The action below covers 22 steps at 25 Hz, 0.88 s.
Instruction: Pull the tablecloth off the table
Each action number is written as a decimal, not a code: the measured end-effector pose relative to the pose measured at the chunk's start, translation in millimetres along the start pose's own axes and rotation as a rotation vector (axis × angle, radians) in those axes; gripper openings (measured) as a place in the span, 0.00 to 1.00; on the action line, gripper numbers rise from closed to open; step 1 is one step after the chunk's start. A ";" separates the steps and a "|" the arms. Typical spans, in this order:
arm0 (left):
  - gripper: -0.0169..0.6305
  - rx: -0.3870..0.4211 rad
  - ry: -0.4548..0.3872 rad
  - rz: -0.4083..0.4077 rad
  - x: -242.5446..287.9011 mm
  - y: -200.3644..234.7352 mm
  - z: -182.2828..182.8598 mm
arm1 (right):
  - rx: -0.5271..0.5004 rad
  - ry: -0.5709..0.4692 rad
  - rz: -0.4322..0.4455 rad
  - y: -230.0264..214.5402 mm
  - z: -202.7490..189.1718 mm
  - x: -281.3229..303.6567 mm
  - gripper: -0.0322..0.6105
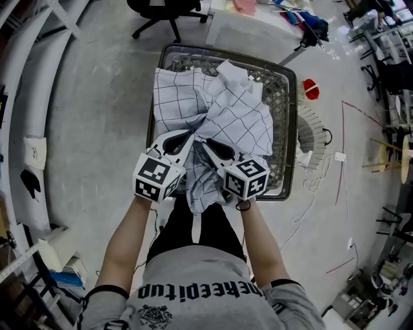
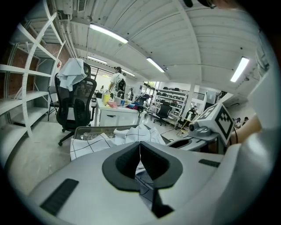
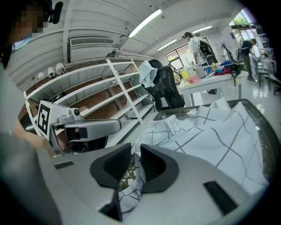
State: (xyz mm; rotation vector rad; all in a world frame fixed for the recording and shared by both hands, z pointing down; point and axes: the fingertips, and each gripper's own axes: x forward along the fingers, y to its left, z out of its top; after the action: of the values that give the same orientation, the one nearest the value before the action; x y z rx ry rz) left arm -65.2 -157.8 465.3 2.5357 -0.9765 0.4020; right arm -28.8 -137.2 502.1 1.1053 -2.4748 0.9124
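Observation:
A white tablecloth (image 1: 222, 109) with thin black checks lies bunched in a wicker basket (image 1: 291, 116) on the floor. One fold hangs over the basket's near rim, between my two grippers. My left gripper (image 1: 184, 140) is shut, with a thin edge of the cloth (image 2: 94, 143) pinched at its closed pads (image 2: 149, 160). My right gripper (image 1: 209, 147) stands beside it, jaws slightly apart. A fold of the cloth (image 3: 219, 132) hangs in the gap and leans on one pad (image 3: 151, 165). The other pad stands clear, with wicker showing through.
A black office chair (image 1: 161, 9) and a white desk (image 1: 251, 22) stand beyond the basket. A red object (image 1: 310, 88), a white wire guard (image 1: 312, 138) and loose cables lie on the floor to its right. White shelving (image 3: 101, 88) runs along the left.

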 end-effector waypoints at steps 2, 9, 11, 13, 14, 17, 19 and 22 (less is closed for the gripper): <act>0.05 0.007 -0.001 -0.015 4.7 -7.0 3.4 | -0.009 -0.017 -0.021 -4.9 5.2 -10.1 0.15; 0.05 0.032 -0.001 -0.064 18.8 -29.8 12.8 | -0.032 -0.062 -0.058 -14.4 17.7 -39.6 0.07; 0.05 0.037 -0.002 -0.076 23.2 -35.0 14.2 | -0.038 -0.076 -0.063 -16.4 20.7 -46.0 0.07; 0.05 0.042 -0.002 -0.087 26.3 -40.2 15.6 | -0.045 -0.090 -0.067 -16.7 23.5 -52.2 0.07; 0.05 0.044 -0.002 -0.092 27.5 -42.8 16.6 | -0.049 -0.096 -0.069 -16.6 25.0 -55.3 0.07; 0.05 0.052 -0.004 -0.106 30.8 -50.5 20.8 | -0.065 -0.115 -0.082 -16.9 30.1 -64.8 0.06; 0.05 0.060 -0.005 -0.115 32.6 -55.2 23.5 | -0.076 -0.126 -0.093 -17.8 33.2 -70.7 0.06; 0.05 0.070 -0.008 -0.129 34.4 -61.8 26.8 | -0.083 -0.146 -0.104 -18.8 37.7 -79.2 0.06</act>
State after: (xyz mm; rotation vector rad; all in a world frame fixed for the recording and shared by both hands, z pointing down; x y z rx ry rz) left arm 5.1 -147.7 439.6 2.6470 -0.8099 0.3944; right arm 38.1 -126.4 443.3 1.3002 -2.5168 0.7167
